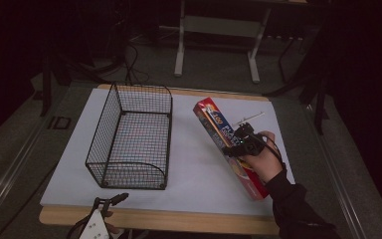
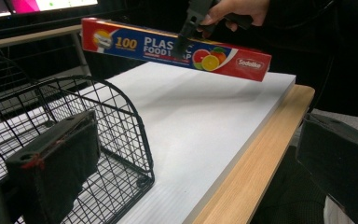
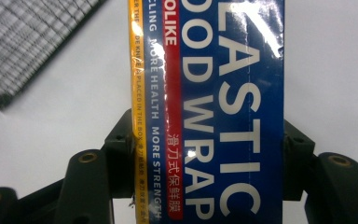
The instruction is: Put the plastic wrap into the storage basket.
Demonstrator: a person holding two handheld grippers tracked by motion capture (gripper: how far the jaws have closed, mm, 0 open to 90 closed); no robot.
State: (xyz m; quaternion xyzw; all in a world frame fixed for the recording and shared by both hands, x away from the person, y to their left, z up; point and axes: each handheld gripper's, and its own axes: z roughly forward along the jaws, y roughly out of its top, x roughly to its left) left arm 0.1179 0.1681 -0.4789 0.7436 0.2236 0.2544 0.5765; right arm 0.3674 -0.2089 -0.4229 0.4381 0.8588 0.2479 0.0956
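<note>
Plastic-wrap box [image 1: 229, 144], long red-and-blue cardboard, is clamped mid-length in the right gripper [image 1: 242, 140] and held clear above the white board [image 1: 194, 164], right of the black wire basket [image 1: 132, 137]. Step looks like carry-to-basket; next move needs lining the box up with the basket's length before lowering. Left gripper [image 1: 110, 201] idles at the near table edge, jaws apart, empty. Box's near end is hidden behind the hand [image 1: 261, 157].

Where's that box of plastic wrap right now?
In the high view the box is on the right, clamped in the right gripper above the white board, beside the wire basket.
</note>
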